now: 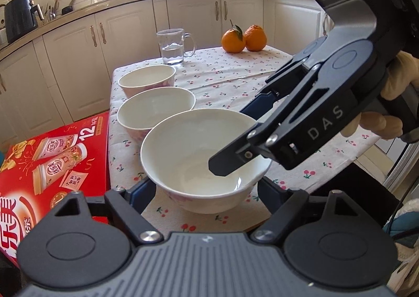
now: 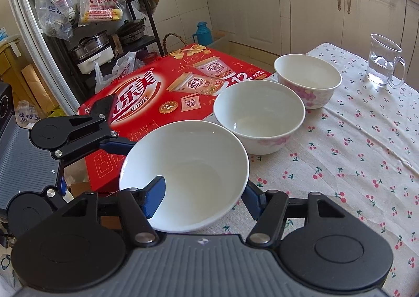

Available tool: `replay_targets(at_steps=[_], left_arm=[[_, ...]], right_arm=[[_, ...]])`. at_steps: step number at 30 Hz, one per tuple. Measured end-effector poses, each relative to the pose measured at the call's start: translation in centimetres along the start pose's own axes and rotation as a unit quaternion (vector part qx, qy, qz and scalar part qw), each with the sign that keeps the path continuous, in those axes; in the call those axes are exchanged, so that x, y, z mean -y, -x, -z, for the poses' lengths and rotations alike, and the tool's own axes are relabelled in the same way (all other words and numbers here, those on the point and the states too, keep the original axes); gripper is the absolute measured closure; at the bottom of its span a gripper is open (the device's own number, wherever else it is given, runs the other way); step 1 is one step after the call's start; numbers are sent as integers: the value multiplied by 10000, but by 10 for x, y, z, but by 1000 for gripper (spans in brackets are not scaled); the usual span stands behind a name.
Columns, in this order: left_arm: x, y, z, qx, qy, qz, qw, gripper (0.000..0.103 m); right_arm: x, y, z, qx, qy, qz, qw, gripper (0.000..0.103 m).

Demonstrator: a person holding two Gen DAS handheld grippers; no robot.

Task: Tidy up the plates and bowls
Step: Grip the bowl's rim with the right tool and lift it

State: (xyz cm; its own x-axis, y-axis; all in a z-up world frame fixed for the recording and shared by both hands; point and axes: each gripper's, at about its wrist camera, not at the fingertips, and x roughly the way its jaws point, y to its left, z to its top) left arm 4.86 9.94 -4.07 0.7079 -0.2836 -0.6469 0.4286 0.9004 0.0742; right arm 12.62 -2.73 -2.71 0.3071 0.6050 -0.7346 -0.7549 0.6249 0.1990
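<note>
Three white bowls with pink flowers stand in a row on the cherry-print tablecloth (image 1: 230, 79). The nearest, widest bowl (image 1: 199, 166) (image 2: 188, 163) sits by the table's near corner. My left gripper (image 1: 207, 189) is shut on its lower body, one finger on each side. My right gripper (image 1: 235, 137) (image 2: 203, 200) comes in from the right and is shut on the bowl's wall, one finger inside and the other outside the rim. The middle bowl (image 1: 155, 111) (image 2: 259, 116) and the far bowl (image 1: 146, 79) (image 2: 307, 76) stand untouched behind it.
A glass mug of water (image 1: 172, 46) (image 2: 385, 61) and two oranges (image 1: 243, 38) sit at the table's far end. A red carton (image 1: 52, 155) (image 2: 170, 87) lies against the table's left edge. A gloved hand (image 1: 392, 87) holds the right gripper. Kitchen cabinets stand behind.
</note>
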Motion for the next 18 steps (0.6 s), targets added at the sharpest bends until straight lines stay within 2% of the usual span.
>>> replay_targets(at_steps=[18], left_arm=[[58,-48,-46,138,-631,887,9940,19]], right_arm=[[52,66,45,210,-540,869,9945,34]])
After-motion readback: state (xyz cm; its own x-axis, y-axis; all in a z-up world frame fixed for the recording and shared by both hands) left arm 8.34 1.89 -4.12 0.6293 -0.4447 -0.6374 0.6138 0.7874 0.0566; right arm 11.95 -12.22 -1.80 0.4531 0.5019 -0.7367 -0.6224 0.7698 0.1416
